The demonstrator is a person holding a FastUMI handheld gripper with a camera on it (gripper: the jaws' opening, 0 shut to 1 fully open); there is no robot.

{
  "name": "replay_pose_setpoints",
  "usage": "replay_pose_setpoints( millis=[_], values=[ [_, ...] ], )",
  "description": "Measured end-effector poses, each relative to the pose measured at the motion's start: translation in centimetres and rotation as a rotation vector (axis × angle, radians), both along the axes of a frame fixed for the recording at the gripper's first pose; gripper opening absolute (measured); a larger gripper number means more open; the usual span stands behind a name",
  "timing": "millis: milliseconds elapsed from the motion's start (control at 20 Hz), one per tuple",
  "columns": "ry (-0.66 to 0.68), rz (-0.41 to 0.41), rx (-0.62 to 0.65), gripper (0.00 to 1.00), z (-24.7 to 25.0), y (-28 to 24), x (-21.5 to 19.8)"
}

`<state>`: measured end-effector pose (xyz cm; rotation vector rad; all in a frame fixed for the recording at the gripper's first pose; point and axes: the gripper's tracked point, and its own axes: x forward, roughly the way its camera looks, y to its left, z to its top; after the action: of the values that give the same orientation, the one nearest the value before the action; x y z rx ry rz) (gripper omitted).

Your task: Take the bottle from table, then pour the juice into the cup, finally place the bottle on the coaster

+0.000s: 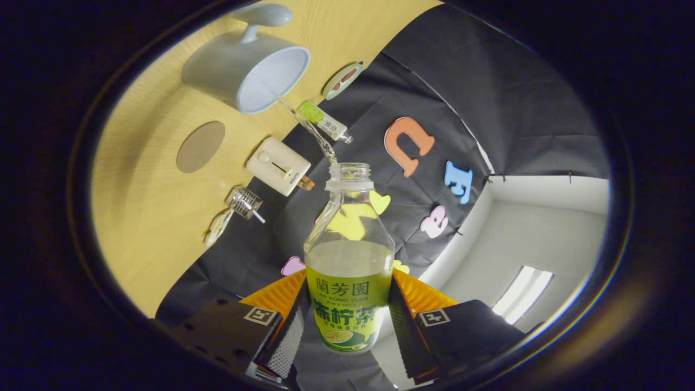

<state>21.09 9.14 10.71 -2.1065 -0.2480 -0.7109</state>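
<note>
Wooden tabletop (141,217) appears tilted sideways because the claw (347,312) is rolled over to pour. Both its fingers clamp the labelled body of the uncapped bottle (349,271). A thin juice stream (312,133) arcs from the bottle's mouth into the pale cup (244,68). A round coaster (200,146) waits beside the cup.

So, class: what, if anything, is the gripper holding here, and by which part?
The gripper holds the bottle, its jaws pressing on opposite sides of the labelled lower body while juice streams from the open neck toward the cup.

Wooden table (146,228), white ceiling light (521,290)
</note>
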Motion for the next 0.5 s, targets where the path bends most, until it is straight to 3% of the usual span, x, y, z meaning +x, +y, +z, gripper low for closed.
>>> replay_pose_setpoints(
  millis=[500],
  values=[
    [-0.065, 0.034, -0.108, 0.80, 2.0, 1.7, -0.4]
  ],
)
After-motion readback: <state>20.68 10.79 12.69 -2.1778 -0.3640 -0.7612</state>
